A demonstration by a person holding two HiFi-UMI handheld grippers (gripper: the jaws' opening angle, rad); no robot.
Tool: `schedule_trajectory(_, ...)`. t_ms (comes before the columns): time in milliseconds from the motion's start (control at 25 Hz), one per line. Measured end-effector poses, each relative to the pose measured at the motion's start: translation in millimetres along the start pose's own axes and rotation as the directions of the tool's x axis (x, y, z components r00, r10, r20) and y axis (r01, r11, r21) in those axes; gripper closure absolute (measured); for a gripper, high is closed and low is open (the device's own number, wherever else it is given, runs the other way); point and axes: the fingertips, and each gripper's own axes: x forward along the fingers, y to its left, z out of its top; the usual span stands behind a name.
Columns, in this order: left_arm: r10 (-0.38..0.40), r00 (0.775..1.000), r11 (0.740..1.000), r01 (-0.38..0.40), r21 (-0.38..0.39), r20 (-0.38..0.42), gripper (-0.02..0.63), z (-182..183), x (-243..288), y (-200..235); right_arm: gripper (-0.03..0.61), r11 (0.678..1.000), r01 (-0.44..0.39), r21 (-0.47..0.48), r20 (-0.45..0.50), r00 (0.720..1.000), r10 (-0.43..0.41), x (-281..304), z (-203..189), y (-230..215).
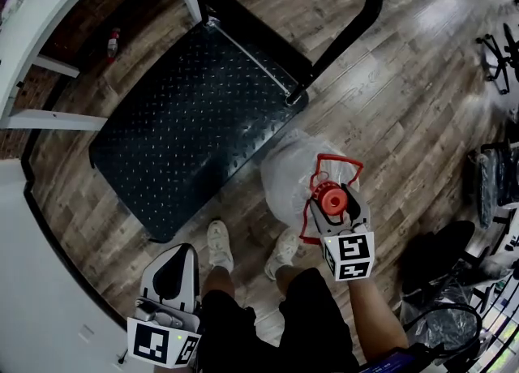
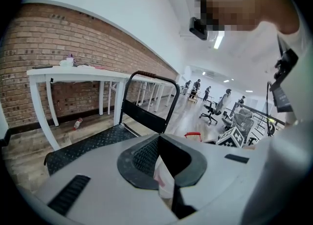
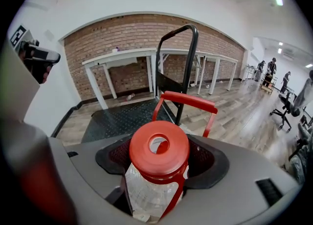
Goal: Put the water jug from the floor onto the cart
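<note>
The right gripper (image 3: pixel 156 172) has its jaws closed on the neck of the water jug (image 1: pixel 288 178), just under the red cap (image 3: pixel 159 153); that is likely the firmest hold on a clear, rounded body, and it leaves the red carry handle (image 3: pixel 188 101) standing free above; the jug hangs or stands just beside the near corner of the cart deck (image 1: pixel 186 128), close to the person's shoes (image 1: pixel 217 243), and is not on the cart; I cannot tell whether its base touches the floor.

The left gripper (image 2: pixel 164 175) is held low at the person's left side, well apart from the jug; its jaws are drawn together with nothing of the task between them, only a pale strip in the slit that I cannot identify; it looks held back out of the way.

The black, studded deck lies bare, so the landing spot is free; the push handle (image 1: pixel 361 15) rises at the far end, away from the jug's likely path. A small bottle (image 1: pixel 113 40) lies on the floor under the white counter (image 2: pixel 88 74) by the brick wall (image 3: pixel 127 38), beyond the cart; office chairs (image 2: pixel 213 111) stand far off.
</note>
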Motion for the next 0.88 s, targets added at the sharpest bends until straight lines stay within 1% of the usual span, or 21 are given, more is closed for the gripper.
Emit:
schedule_trajectory(360,-0.007,0.999,1.0,0.007,-0.012,0.032,0.62,33,-14,-7,0.262,1.0,0.018,-0.007,0.014,1.0,-0.018,-71,61,-5)
schedule_trajectory(520,-0.009,0.999,1.0,0.009,-0.001,0.039,0.62,50,-21,-9,0.262,1.0,0.016,-0.009,0.03,0.999,-0.016,-103,95,-2)
schedule_trajectory(720,-0.009,0.997,1.0,0.009,0.005,0.074,0.62,73,-33,-9,0.262,1.0,0.014,-0.015,0.06,0.998,-0.013,-138,136,8)
schedule_trajectory(880,0.009,0.993,1.0,-0.009,0.0,0.118,0.62,93,-48,-8,0.262,0.999,-0.005,-0.034,0.084,0.996,0.007,-158,164,17)
